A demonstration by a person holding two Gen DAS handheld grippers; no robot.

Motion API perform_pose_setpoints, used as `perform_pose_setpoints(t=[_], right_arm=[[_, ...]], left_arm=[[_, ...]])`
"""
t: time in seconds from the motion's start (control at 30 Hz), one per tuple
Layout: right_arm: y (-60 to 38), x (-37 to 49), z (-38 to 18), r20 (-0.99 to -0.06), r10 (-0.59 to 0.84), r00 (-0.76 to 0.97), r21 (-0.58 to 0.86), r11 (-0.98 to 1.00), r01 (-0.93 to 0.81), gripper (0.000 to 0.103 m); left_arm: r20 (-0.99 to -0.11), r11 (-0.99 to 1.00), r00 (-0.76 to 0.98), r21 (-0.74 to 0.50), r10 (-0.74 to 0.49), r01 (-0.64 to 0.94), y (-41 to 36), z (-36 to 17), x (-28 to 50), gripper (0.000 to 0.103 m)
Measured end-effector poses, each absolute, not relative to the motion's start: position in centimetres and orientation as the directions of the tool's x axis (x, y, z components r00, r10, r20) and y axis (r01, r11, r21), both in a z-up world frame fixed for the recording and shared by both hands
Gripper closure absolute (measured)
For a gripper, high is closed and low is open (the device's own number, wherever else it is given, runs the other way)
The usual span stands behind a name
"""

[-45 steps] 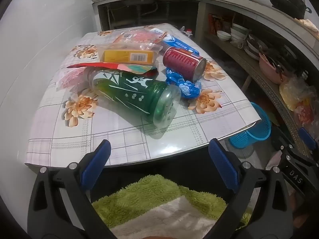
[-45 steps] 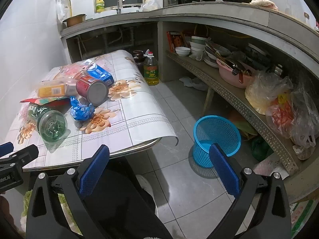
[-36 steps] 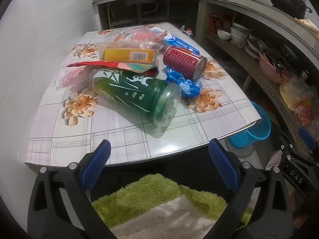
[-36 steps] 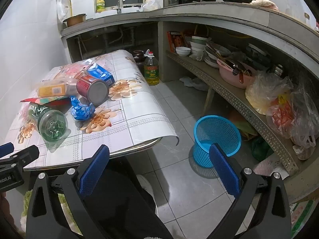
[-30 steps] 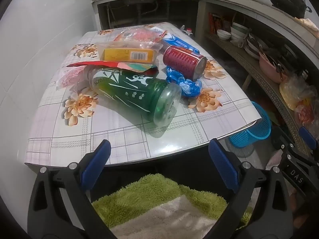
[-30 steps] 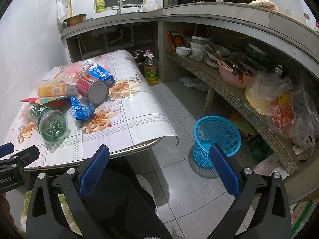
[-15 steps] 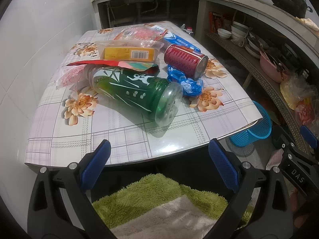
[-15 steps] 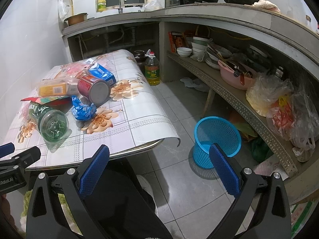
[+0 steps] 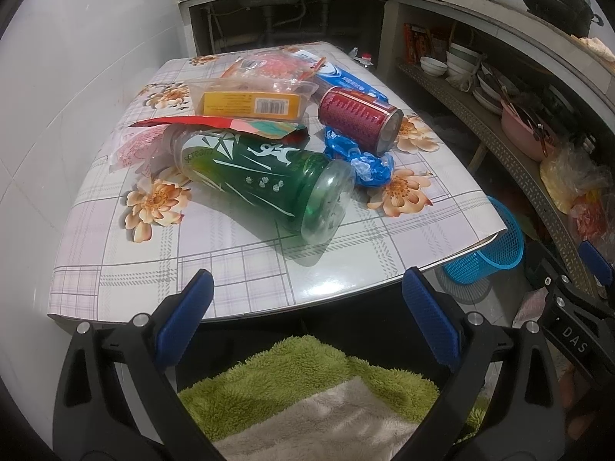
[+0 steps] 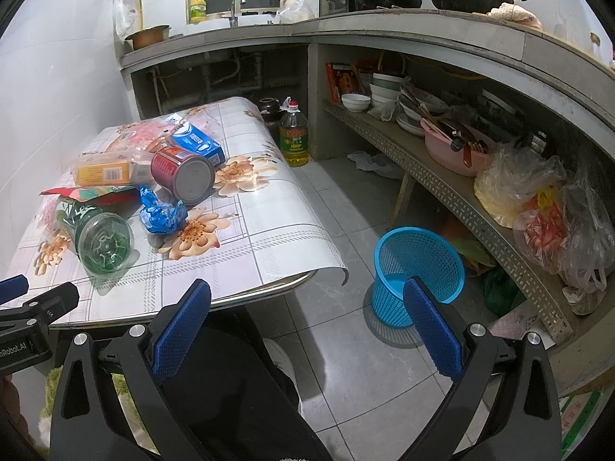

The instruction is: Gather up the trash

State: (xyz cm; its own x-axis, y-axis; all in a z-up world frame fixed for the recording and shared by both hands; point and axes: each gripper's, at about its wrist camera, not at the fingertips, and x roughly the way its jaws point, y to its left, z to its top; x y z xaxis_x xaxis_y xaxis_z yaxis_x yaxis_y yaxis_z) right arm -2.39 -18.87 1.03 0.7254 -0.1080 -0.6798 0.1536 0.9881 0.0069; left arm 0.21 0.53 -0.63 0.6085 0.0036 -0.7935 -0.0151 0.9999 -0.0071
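Trash lies in a pile on the flowered table [image 9: 238,272]. A green plastic bottle [image 9: 265,180] [image 10: 102,236] lies on its side nearest me. Behind it are a red can [image 9: 357,117] [image 10: 182,173], a crumpled blue wrapper [image 9: 361,157] [image 10: 161,213], a yellow box [image 9: 251,103] in clear plastic, a red foil packet [image 9: 230,125], a blue packet [image 9: 348,78] [image 10: 198,142] and pink wrappers [image 9: 276,63]. My left gripper [image 9: 307,303] stands open short of the table's near edge. My right gripper [image 10: 307,307] hangs open over the floor, with the blue mesh basket [image 10: 417,269] [image 9: 486,251] ahead on its right.
A low shelf [image 10: 442,188] with bowls, a pink basin and plastic bags runs along the right. An oil bottle [image 10: 294,136] stands on the floor beyond the table. A white tiled wall [image 9: 77,77] borders the table's left side. A green towel [image 9: 307,380] lies on a lap below.
Both views have crept slightly forward and up toward the table. Nothing on the table has moved and both grippers stay open.
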Motion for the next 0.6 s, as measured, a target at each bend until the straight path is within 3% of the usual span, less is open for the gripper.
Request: perform_pose_setpoints(t=[0.6], right_arm=[[-18.73,-2.42,1.04,-0.680,-0.108,0.725,0.006,0.988,0.153,0.005]], left_arm=[[-0.794,1.000,0.607,-0.007,0.002,-0.013,0.58,-0.67,0.22,0.008]])
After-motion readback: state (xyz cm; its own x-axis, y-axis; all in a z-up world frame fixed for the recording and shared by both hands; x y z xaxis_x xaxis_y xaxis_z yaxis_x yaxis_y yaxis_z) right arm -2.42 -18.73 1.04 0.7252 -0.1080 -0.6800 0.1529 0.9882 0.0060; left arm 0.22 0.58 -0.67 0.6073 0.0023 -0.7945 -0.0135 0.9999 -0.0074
